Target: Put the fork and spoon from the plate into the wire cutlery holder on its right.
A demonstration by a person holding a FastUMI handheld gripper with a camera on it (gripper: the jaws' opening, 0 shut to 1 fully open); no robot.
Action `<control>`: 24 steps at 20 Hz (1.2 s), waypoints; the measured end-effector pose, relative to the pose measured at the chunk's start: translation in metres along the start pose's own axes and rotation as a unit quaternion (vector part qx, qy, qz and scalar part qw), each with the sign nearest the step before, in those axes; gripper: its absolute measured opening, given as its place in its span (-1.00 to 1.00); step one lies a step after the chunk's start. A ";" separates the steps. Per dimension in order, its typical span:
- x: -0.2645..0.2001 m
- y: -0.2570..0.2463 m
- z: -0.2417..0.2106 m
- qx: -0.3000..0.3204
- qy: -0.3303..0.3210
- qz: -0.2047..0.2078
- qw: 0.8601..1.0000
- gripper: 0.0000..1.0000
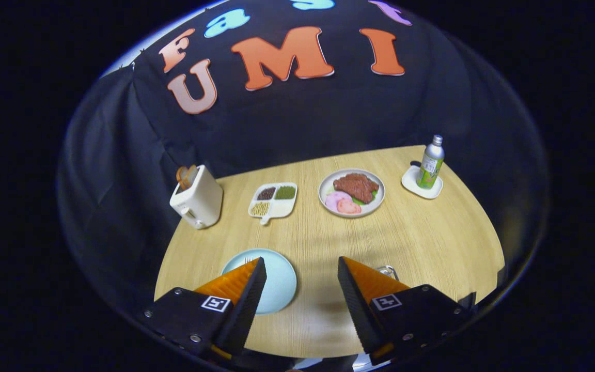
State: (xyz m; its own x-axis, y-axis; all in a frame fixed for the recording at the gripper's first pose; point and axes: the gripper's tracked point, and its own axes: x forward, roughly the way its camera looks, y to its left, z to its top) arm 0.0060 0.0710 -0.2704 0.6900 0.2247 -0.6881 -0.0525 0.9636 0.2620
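Going left to right: the toaster (197, 197), sectioned snack tray (272, 200), steak plate (351, 192) and bottle (430, 163) all sit well beyond the fingers, probably parked back there to stay clear. The gripper (301, 273) hovers with jaws spread wide, holding nothing. The pale blue plate (279, 283) lies partly under 1 finger; just the fork (248, 260) tines peek out, spoon hidden. The wire cutlery holder (388, 270) barely pokes past the other finger.

Gripper (301, 268) fingers spread wide apart over the near table (432, 243), plate (279, 281) behind the left one, holder (386, 269) behind the right. Far row, left to right: toaster (198, 199), tray (273, 200), dish (351, 192), bottle (431, 163) on coaster (421, 188).
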 end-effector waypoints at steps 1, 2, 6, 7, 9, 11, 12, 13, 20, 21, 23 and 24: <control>-0.003 0.005 0.012 -0.001 -0.031 -0.004 1.000 0.69; -0.006 0.008 0.027 -0.007 -0.063 -0.007 0.998 0.68; -0.026 0.023 0.073 -0.038 -0.169 -0.017 0.985 0.71; -0.032 0.028 0.079 -0.043 -0.186 -0.018 0.981 0.71; -0.042 0.036 0.086 -0.046 -0.212 -0.023 0.976 0.71; -0.042 0.049 0.088 -0.046 -0.226 -0.015 0.973 0.73; -0.040 0.057 0.085 -0.046 -0.226 -0.011 0.973 0.73; -0.038 0.063 0.079 -0.048 -0.223 -0.009 0.974 0.74; 0.002 0.131 0.031 -0.065 -0.169 0.022 0.983 0.79; 0.012 0.137 0.021 -0.068 -0.152 0.023 0.986 0.80; 0.033 0.147 -0.007 -0.072 -0.102 0.026 0.992 0.81; 0.044 0.151 -0.027 -0.073 -0.065 0.028 0.995 0.81</control>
State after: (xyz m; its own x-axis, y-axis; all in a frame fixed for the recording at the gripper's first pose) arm 0.0093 0.2301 -0.2793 0.7708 0.2663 -0.5788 -0.1903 0.9632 0.1897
